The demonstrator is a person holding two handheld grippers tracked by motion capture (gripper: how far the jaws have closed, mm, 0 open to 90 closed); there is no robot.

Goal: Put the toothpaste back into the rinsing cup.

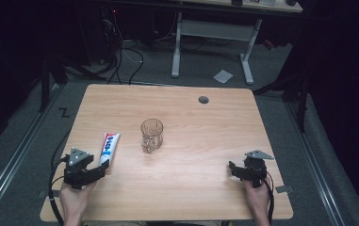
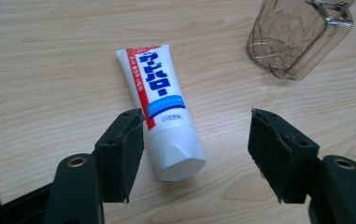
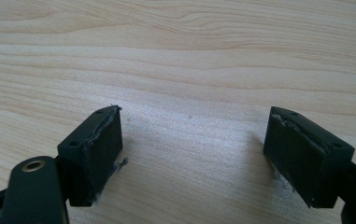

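A wooden worktop [image 1: 191, 188] is carrying two items: a clear cut-glass mug [image 1: 151, 134] standing upright near the centre, and a white toothpaste tube [image 1: 109, 147] with red and blue print lying flat to the mug's left, well apart from it. The tube's cap end is pointing toward the person's side, its crimped end toward the far edge. The left hand-held gripper [image 1: 102, 170] is sitting at the near-left corner, held by the person's left hand [image 1: 76, 197]; its jaws are standing spread wide, and in the left gripper view the tube's cap end [image 2: 178, 158] is lying between them — close to the left jaw, not touching the right one. The mug [image 2: 292, 39] is showing at the upper right of that view, beyond the jaws. The right hand-held gripper [image 1: 232, 169] is resting at the near-right of the worktop, held by the right hand [image 1: 257, 200], well apart from both items; its jaws are also standing spread, with bare wood [image 3: 189, 93] between them. A grey round grommet [image 1: 203, 100] is sitting near the far edge.
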